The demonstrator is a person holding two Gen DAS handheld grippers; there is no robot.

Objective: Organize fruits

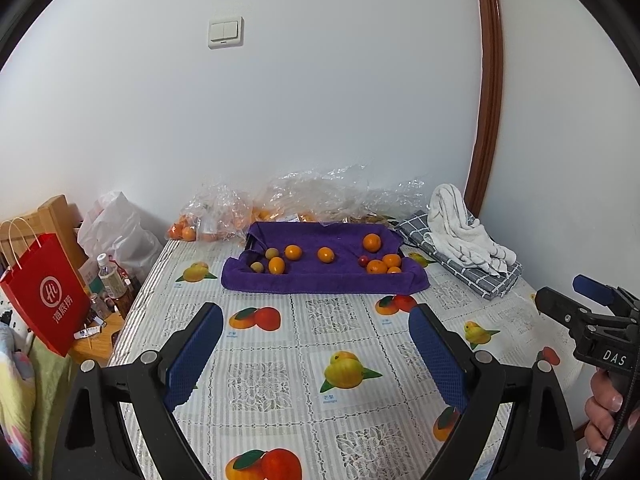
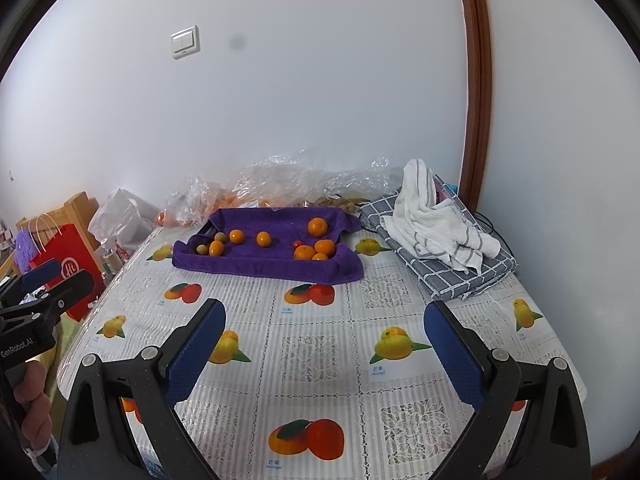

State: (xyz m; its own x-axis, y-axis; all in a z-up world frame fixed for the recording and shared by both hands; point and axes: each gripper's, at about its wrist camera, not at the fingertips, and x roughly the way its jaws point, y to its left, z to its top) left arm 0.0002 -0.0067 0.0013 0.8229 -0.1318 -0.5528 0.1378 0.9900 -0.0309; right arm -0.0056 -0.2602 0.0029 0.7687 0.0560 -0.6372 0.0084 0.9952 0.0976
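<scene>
Near table's far edge: oranges (image 1: 292, 252) in purple towel tray (image 1: 320, 280); left gripper (image 1: 316, 350), right gripper (image 2: 324, 354) both spread wide, empty.

We see small oranges (image 1: 293, 252) loose on a purple towel (image 1: 320, 280) lining a tray: some left beside two greenish fruits (image 1: 272, 253), others right by a red one (image 1: 363, 260).

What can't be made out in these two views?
- Fruit in the clear bags, both views: crinkled plastic hides kind and count.
- Tray under the purple towel: covered, only a dark corner shows.
- Bottles beside the table, left view: labels too small.
- Right gripper, left view: side-on, cut by the edge.
</scene>
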